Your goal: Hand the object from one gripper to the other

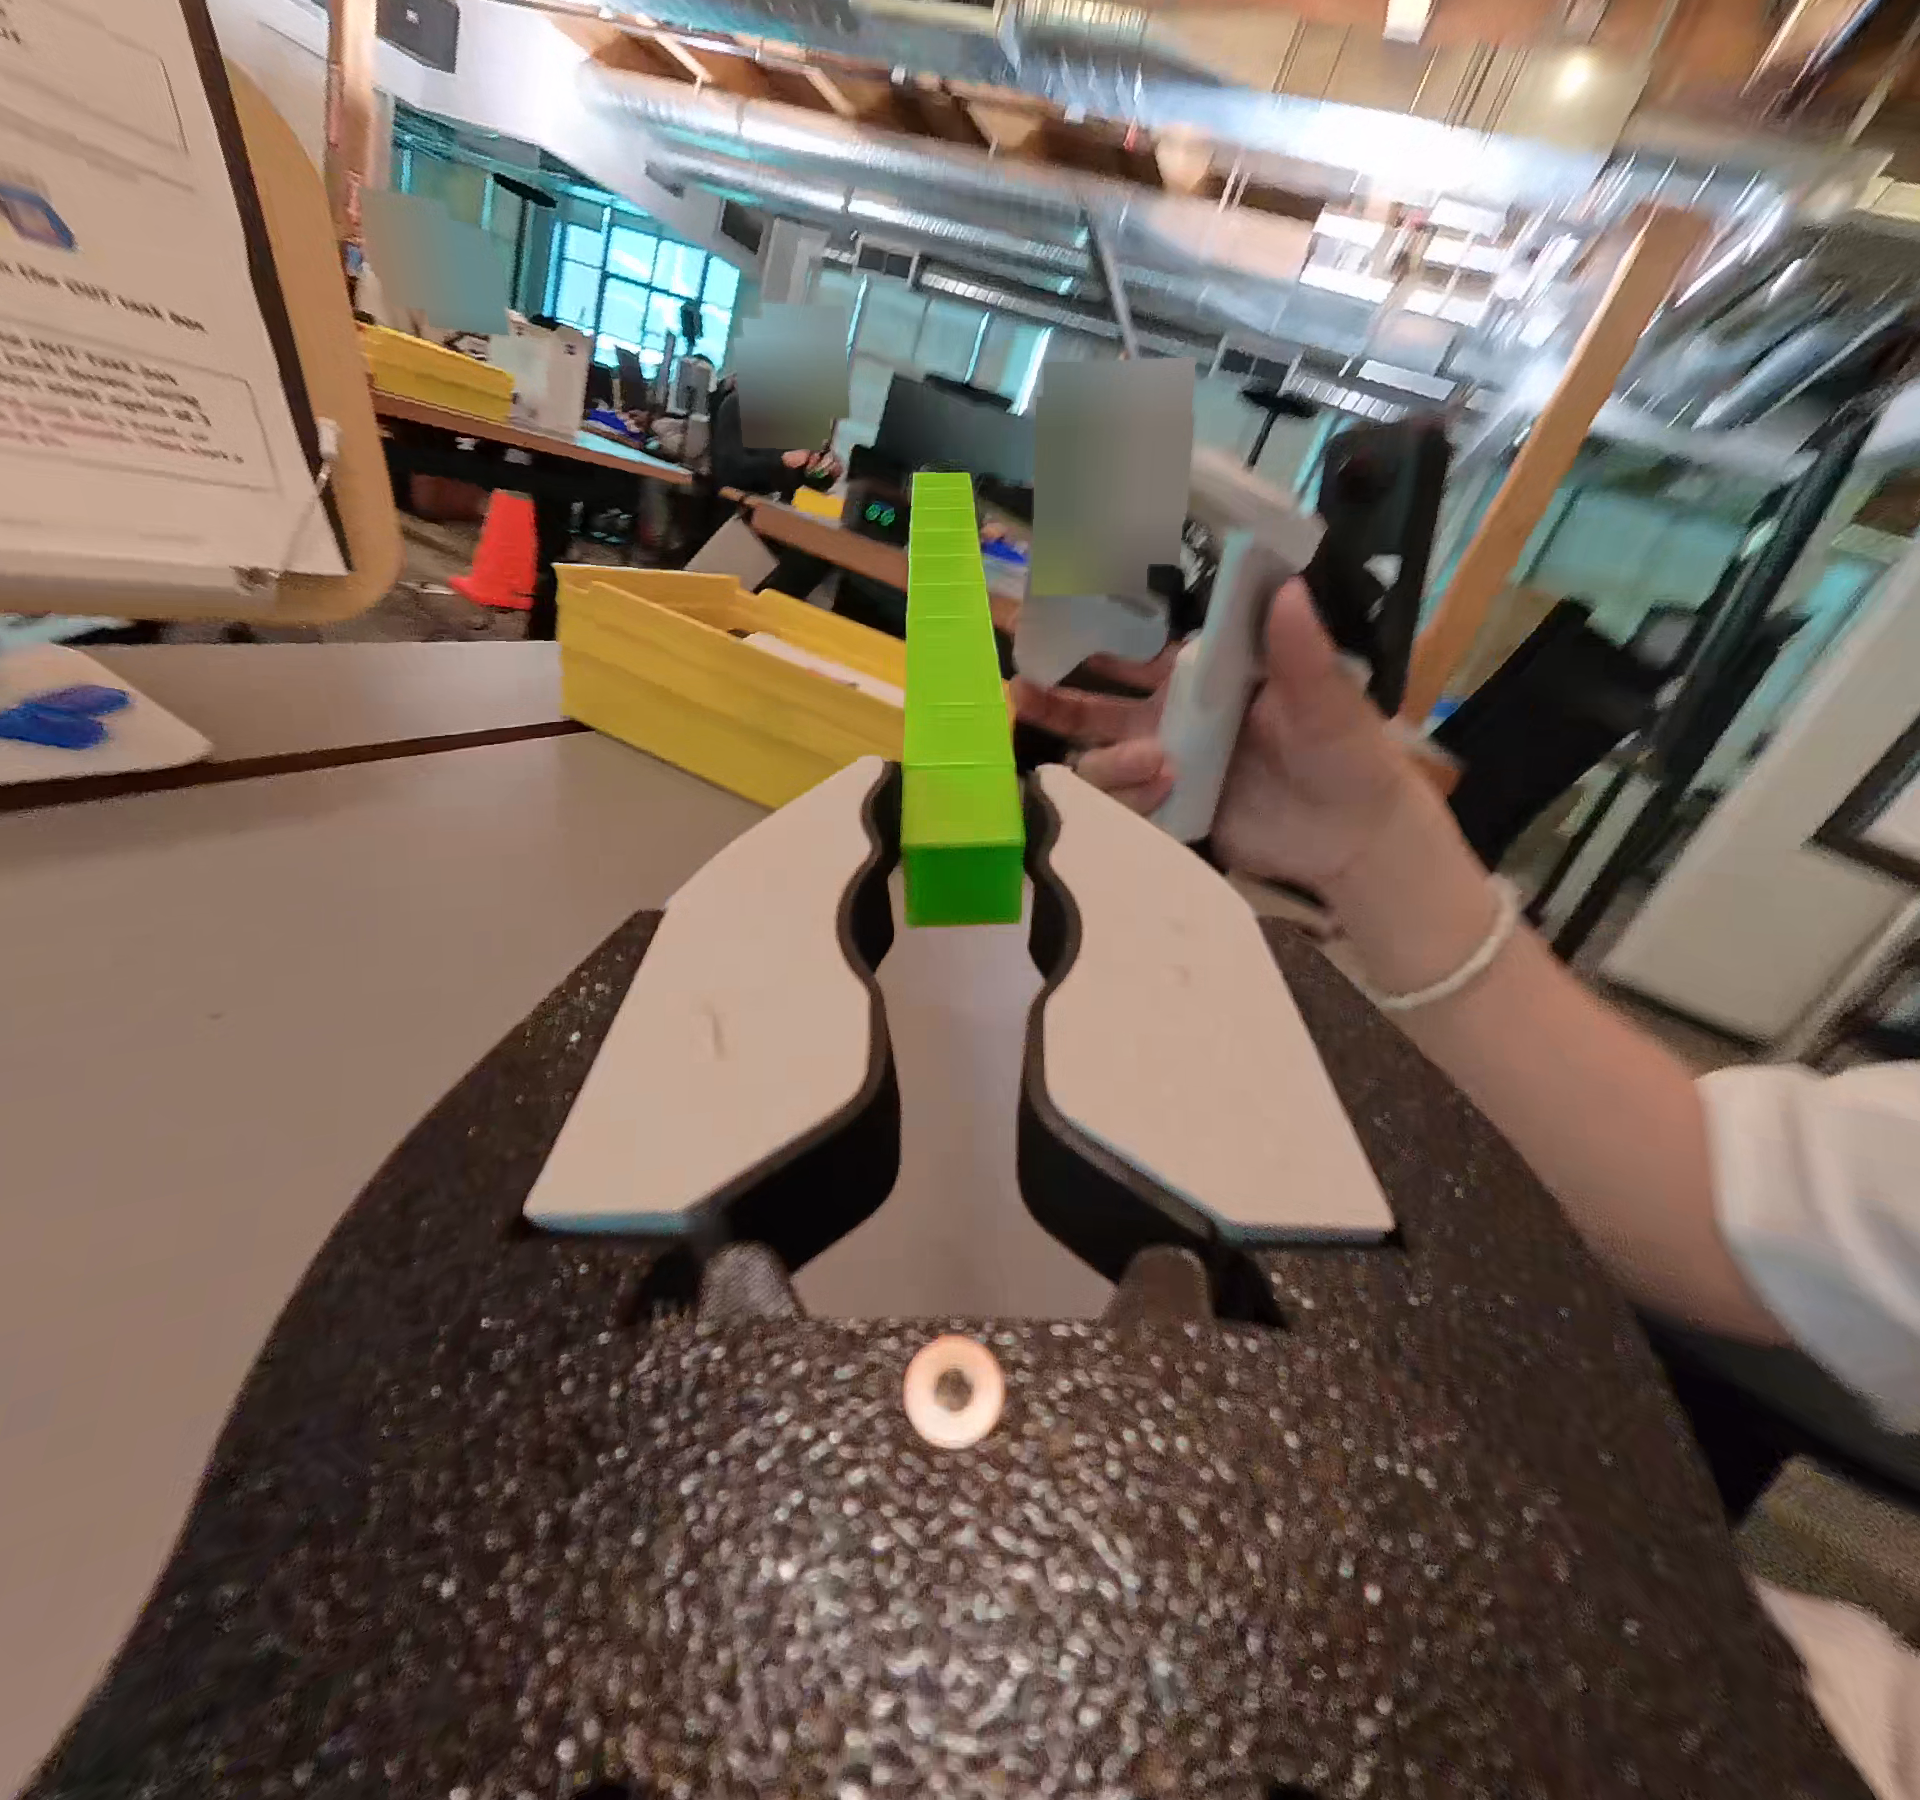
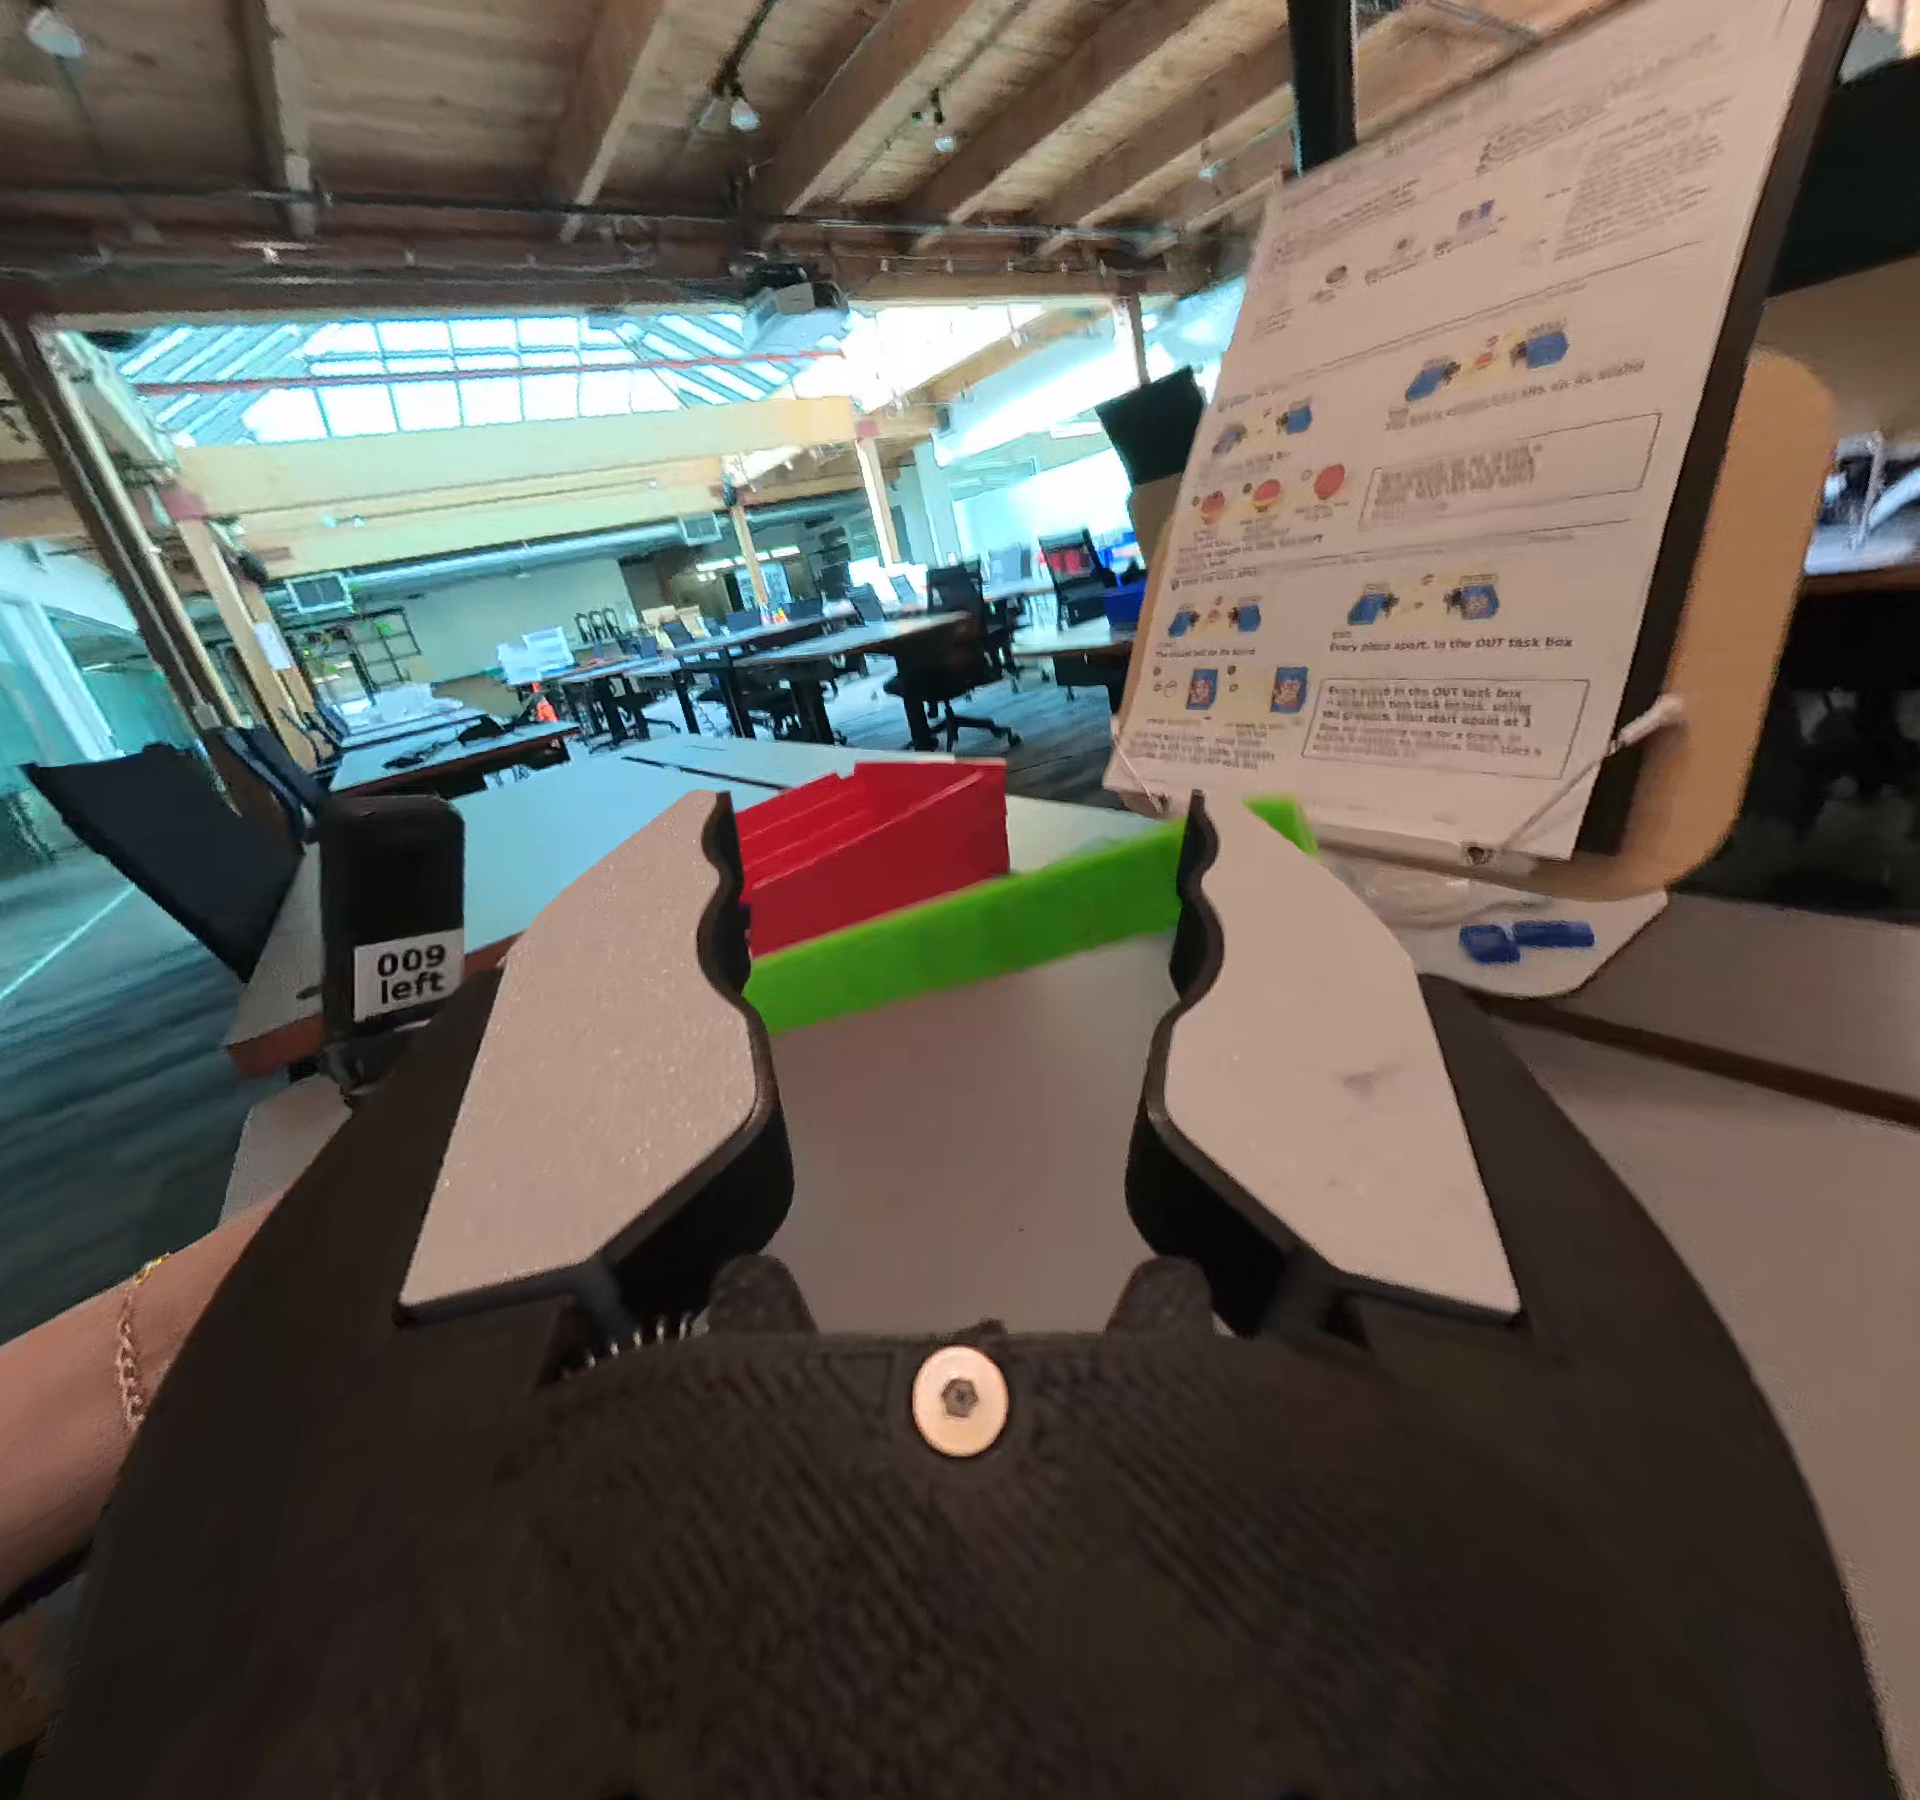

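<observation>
In the left wrist view, a printed sheet on a board (image 1: 125, 223) leans at the far left above the grey table (image 1: 312, 919), with some small blue pieces (image 1: 57, 716) lying beneath it. Farther along sits a yellow bin (image 1: 707, 670) on the table. At the centre, the left gripper (image 1: 961, 820) is clamped on the near end of a long green bar (image 1: 951, 670), which runs straight out ahead between the two white fingers (image 1: 769, 981). To the right of the bar, a person's hand (image 1: 1299, 763) grasps the white handle of the other tool; that part is blurred, so how close it comes to the bar is hard to judge.

In the right wrist view, a black handle with a white sticker (image 2: 390, 909) stands at the left. The right gripper (image 2: 961, 877) has its jaws spread wide with nothing between them. The green bar (image 2: 966, 919) passes crosswise just beyond the fingertips, rising toward the right, and seems not to touch either finger. Behind it lies a red bin (image 2: 883, 846), and at the right stands the sheet on its board (image 2: 1455, 462).
</observation>
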Available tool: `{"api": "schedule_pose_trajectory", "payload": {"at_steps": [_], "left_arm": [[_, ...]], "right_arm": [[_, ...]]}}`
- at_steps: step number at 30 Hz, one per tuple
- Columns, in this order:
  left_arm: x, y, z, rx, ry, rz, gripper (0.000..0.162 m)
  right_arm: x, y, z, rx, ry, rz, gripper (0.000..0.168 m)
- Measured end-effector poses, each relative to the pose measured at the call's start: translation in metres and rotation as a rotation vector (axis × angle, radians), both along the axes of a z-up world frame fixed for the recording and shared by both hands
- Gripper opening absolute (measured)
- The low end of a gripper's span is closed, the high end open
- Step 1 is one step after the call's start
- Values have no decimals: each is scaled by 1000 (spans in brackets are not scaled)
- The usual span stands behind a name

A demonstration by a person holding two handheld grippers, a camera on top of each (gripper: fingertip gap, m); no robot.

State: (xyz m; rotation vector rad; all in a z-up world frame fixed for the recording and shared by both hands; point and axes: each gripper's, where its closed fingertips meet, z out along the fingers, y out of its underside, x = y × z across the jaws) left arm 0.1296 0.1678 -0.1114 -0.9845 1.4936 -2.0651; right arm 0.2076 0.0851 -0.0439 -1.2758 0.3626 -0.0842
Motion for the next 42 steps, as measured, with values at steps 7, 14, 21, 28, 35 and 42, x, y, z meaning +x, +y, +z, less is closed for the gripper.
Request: {"api": "schedule_pose_trajectory", "payload": {"at_steps": [7, 14, 21, 28, 35, 42], "left_arm": [[0, 18, 6, -249, 41, -95, 22], [-21, 12, -2, -174, 72, -366, 22], [-30, 8, -13, -63, 106, -432, 21], [-33, 17, -13, 19, 51, -394, 22], [-35, 17, -7, 407, -306, -132, 59], [-39, -3, -14, 836, -502, -5, 81]], "right_arm": [[32, -19, -12, -23, 32, -130, 87], [-11, -10, -22, 24, 223, 411, 79], [-53, 8, -64, -242, 143, 619, 34], [-64, 12, -83, -382, 152, 681, 31], [-64, 21, -70, -232, 374, 751, 29], [-35, 22, -76, -161, 552, 652, 28]]}}
